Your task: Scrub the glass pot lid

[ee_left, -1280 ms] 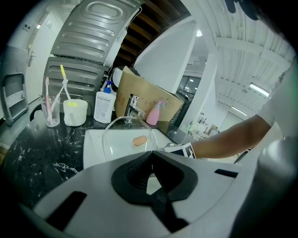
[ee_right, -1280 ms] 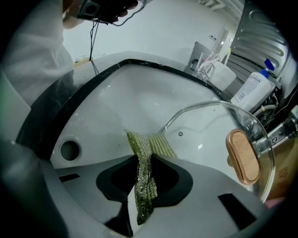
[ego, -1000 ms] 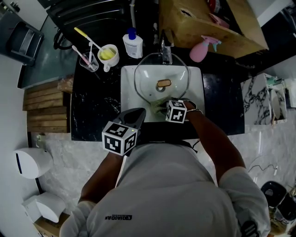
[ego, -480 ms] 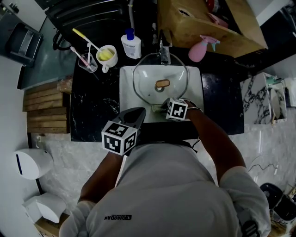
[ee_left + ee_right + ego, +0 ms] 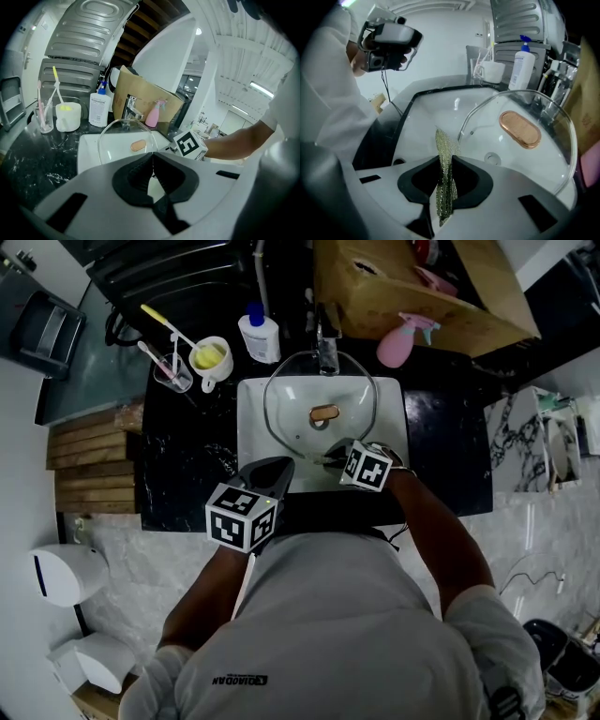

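My right gripper [image 5: 446, 159], clamped on the scrubber [image 5: 445, 140], has slid slightly right along the near rim of the lid [image 5: 511, 154], so I'm mid-scrub; left gripper [image 5: 152, 161] idles, jaws together.

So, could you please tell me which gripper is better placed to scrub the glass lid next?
Right. The right gripper has its jaws shut on the mesh scrubber, close to the glass lid in the sink. The left gripper is shut, empty, and held back from the lid.
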